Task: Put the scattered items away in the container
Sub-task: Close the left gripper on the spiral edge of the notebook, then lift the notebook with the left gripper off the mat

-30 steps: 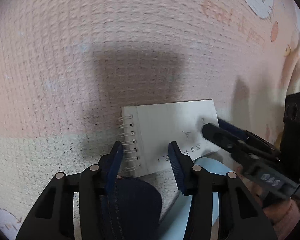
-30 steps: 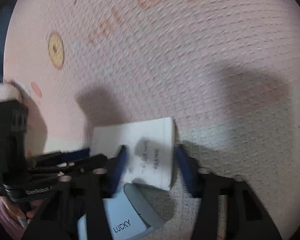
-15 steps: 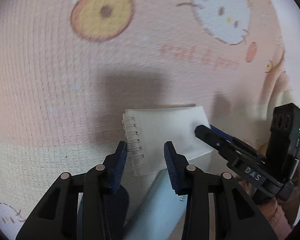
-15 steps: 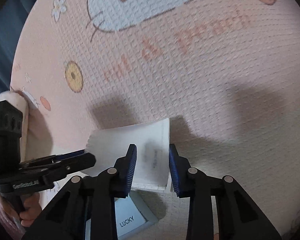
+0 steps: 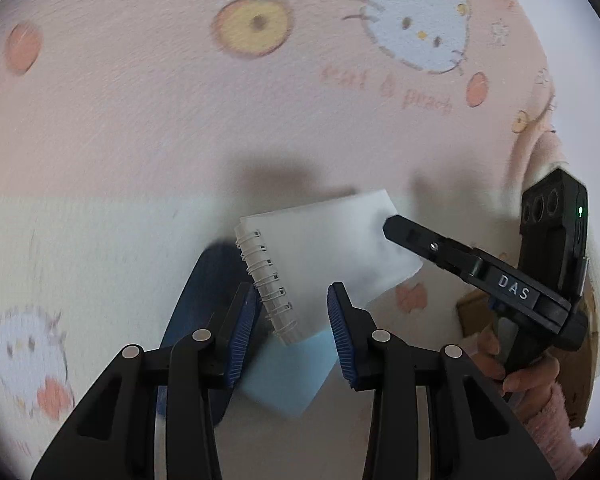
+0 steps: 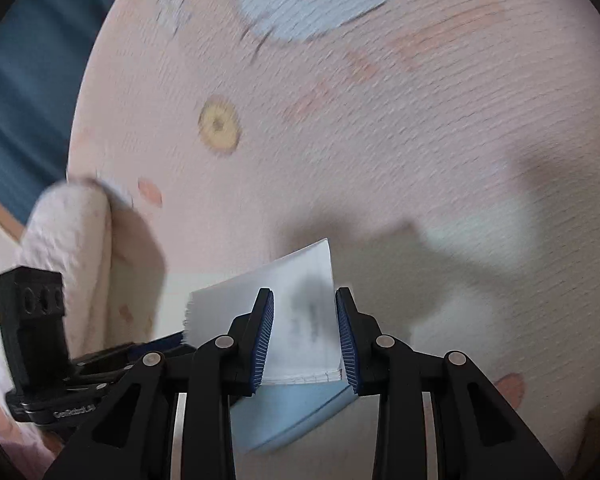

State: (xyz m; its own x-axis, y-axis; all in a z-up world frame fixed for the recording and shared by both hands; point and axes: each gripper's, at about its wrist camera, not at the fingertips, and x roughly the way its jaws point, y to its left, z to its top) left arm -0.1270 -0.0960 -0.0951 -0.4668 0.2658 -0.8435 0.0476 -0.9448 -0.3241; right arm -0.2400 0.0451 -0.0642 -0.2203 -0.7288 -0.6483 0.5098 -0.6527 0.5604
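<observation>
A white spiral-bound notebook (image 5: pixel 332 248) hangs tilted above the pink cartoon mat (image 5: pixel 180 120), carried between both grippers. My left gripper (image 5: pixel 291 304) is shut on its spiral-bound corner, with a blue pad on each side. My right gripper (image 6: pixel 304 304) is shut on the opposite end of the notebook (image 6: pixel 300 320); in the left wrist view its black finger (image 5: pixel 400 232) lies over the far corner. Below the notebook lie a light blue box (image 5: pixel 292 376) and a dark blue oval case (image 5: pixel 204 280). The left gripper (image 6: pixel 172 340) meets the notebook's left edge in the right wrist view.
The light blue box (image 6: pixel 284 412) sits right under the right fingers. A brown cardboard edge (image 5: pixel 476 312) shows behind the right gripper, next to a person's hand (image 5: pixel 528 376) in a pink sleeve. A blue surface (image 6: pixel 28 80) lies past the mat's left edge.
Both pairs of jaws narrowed onto the notebook, then both grippers rose with it off the mat. More of the mat's pattern, the blue box and the dark case now show below.
</observation>
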